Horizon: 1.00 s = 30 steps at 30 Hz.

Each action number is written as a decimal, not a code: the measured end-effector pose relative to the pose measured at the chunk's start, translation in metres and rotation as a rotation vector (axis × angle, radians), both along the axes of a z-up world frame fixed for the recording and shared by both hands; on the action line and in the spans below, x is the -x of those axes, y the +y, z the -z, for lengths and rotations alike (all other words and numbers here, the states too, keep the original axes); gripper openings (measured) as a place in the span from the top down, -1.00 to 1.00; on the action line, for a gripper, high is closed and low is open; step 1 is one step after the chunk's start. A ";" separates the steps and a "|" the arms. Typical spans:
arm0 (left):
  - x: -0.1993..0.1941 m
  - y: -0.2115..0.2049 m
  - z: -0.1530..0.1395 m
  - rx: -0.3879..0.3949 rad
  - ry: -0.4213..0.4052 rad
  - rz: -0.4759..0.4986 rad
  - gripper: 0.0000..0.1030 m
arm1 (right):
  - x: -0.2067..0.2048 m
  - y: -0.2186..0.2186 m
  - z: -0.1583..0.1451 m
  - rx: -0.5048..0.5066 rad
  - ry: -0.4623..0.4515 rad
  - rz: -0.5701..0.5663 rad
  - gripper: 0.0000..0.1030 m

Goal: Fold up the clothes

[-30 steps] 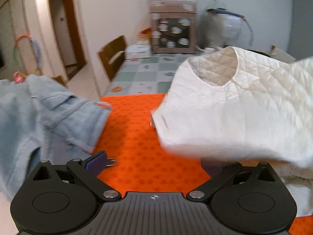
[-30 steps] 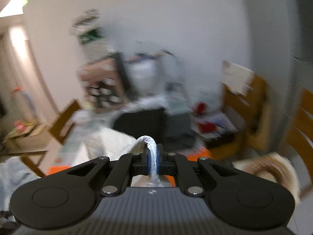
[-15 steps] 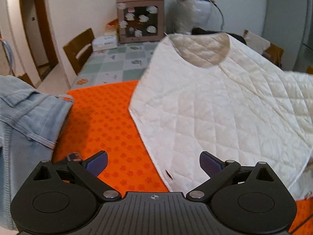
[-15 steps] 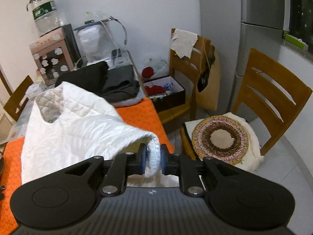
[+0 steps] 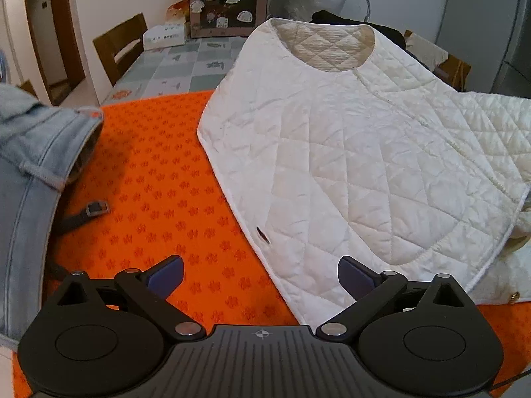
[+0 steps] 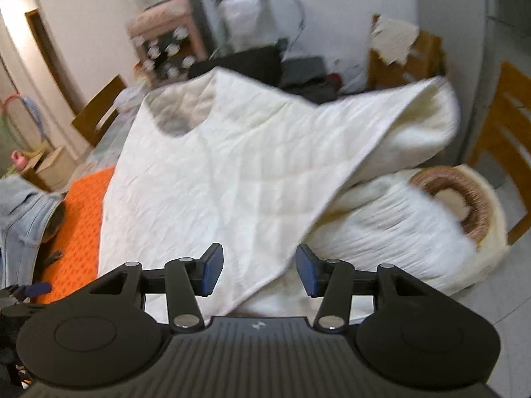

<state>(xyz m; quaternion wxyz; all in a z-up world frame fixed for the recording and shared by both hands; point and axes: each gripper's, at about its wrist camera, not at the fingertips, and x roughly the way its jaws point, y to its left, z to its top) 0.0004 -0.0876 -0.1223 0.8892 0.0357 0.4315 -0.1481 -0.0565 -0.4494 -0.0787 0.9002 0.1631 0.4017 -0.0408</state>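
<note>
The white quilted jacket [image 5: 348, 152] lies spread on the table under an orange mat with a small flower print [image 5: 159, 179], collar toward the far end. Its right side runs past the table edge: in the right wrist view a sleeve or flap [image 6: 398, 122] is caught blurred and apparently still in the air, above a wooden chair with a round woven cushion [image 6: 458, 195].

The right claw [image 6: 259, 268] has just been opening; its blue pads [image 6: 212, 268] stand apart with a fold of the jacket's hem between them but not pinched, so it is released. The left claw [image 5: 260, 275] is also released, wide open and low over the mat, with the jacket's near front edge lying between its pads and neither pad pressing on it.

A pale blue denim garment [image 5: 33, 165] is heaped at the left of the mat, and a dark strap with a metal buckle [image 5: 88, 212] lies just beside it.

The main risk, as I judge it, is the overhang. Padded fabric is slippery and heavy enough that the part hanging off could drag the rest off the table, or settle bunched on the chair. A fold started from this lopsided lay would come out crooked. The left claw, closing here, might also catch the mat along with the hem.
</note>
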 end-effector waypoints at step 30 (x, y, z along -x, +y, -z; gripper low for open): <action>0.042 -0.078 0.015 -0.038 -0.057 0.565 -0.96 | -0.024 0.017 0.050 -0.071 0.003 0.310 0.90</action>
